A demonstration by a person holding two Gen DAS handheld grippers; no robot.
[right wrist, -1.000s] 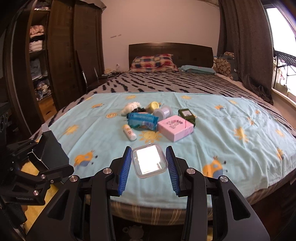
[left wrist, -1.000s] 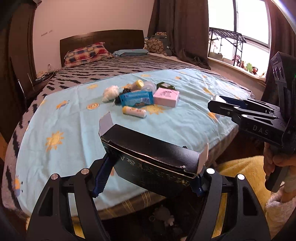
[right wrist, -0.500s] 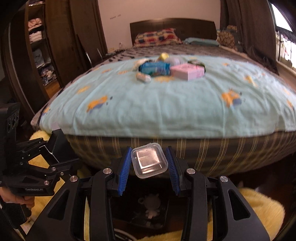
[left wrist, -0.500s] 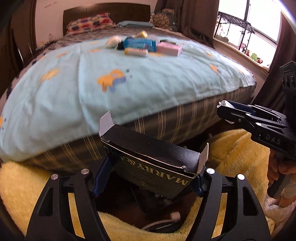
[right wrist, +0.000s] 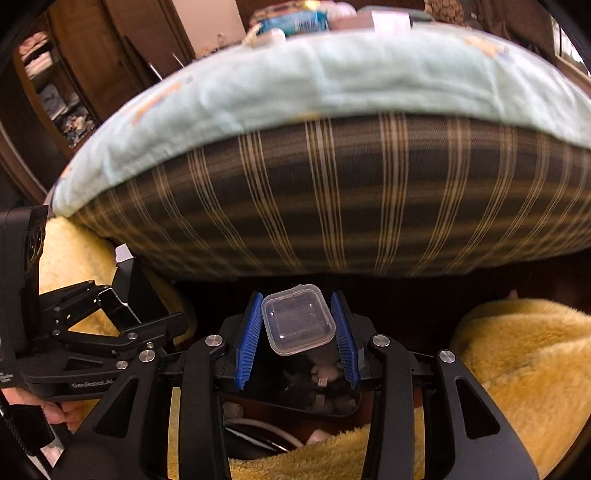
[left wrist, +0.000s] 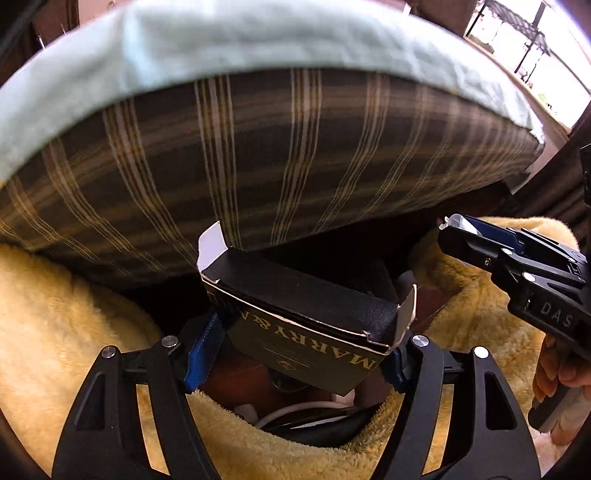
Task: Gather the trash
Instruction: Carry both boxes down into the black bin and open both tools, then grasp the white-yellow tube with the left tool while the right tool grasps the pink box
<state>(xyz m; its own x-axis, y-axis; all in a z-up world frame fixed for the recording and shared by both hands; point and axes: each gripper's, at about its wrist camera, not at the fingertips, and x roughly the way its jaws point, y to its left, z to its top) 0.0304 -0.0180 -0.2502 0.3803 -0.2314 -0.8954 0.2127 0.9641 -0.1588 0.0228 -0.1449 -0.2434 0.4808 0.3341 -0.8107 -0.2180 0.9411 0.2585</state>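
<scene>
A dark cardboard box (left wrist: 314, 321) with white open flaps and gold lettering sits crosswise in my left gripper (left wrist: 303, 343), whose blue pads are shut on its two ends. My right gripper (right wrist: 297, 321) is shut on a small clear plastic case (right wrist: 299, 317). Both point down in front of the bed, over a dark container (right wrist: 306, 395) that holds small pale items. The right gripper's tip (left wrist: 456, 229) shows at the right of the left wrist view. More trash, a blue packet (right wrist: 295, 20) and a pink box (right wrist: 391, 18), lies on top of the bed.
The striped mattress side (left wrist: 277, 147) under a light blue sheet (right wrist: 314, 74) fills the upper view. Yellow fluffy fabric (left wrist: 66, 314) lies on both sides of the gap below. A white cable (left wrist: 295, 410) runs there. A wooden wardrobe (right wrist: 74, 74) stands at the left.
Both grippers have sunk from above the bed's top to below the mattress edge and tipped downward. Each keeps its grip, left on the box, right on the clear case.
</scene>
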